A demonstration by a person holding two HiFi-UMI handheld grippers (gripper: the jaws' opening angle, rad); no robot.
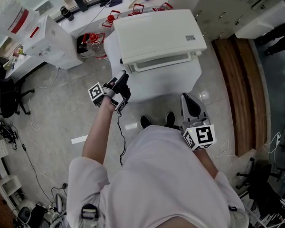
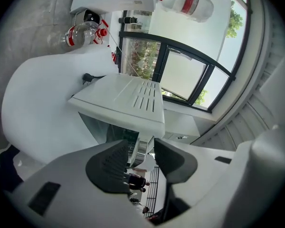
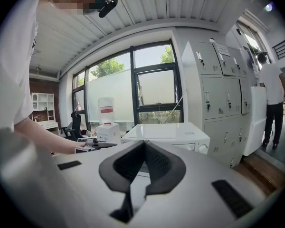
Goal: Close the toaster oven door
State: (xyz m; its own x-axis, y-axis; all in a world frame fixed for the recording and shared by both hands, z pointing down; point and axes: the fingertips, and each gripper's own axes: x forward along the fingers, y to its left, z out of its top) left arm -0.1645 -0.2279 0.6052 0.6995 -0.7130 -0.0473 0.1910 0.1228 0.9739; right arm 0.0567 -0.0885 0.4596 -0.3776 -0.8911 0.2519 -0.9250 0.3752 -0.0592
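Note:
A white toaster oven (image 1: 157,33) stands on a round white table (image 1: 180,82). Its door handle (image 1: 160,63) runs along the front, and the door looks close to upright against the front. My left gripper (image 1: 124,76) is at the oven's front left corner. In the left gripper view the picture is rolled: the oven's vented top (image 2: 133,99) sits above the dark glass door (image 2: 107,132). The metal handle (image 2: 141,148) lies between the left gripper's (image 2: 138,148) open jaws, and the pads do not press it. My right gripper (image 1: 190,101) (image 3: 145,145) hangs back by my body, shut and empty.
Clear bottles with red caps (image 1: 92,42) and a white box (image 1: 54,44) stand on the floor to the table's left. A wooden step (image 1: 237,80) runs along the right. Cables and an office chair (image 1: 9,96) are at the left. A person (image 3: 271,94) stands by grey lockers (image 3: 218,103).

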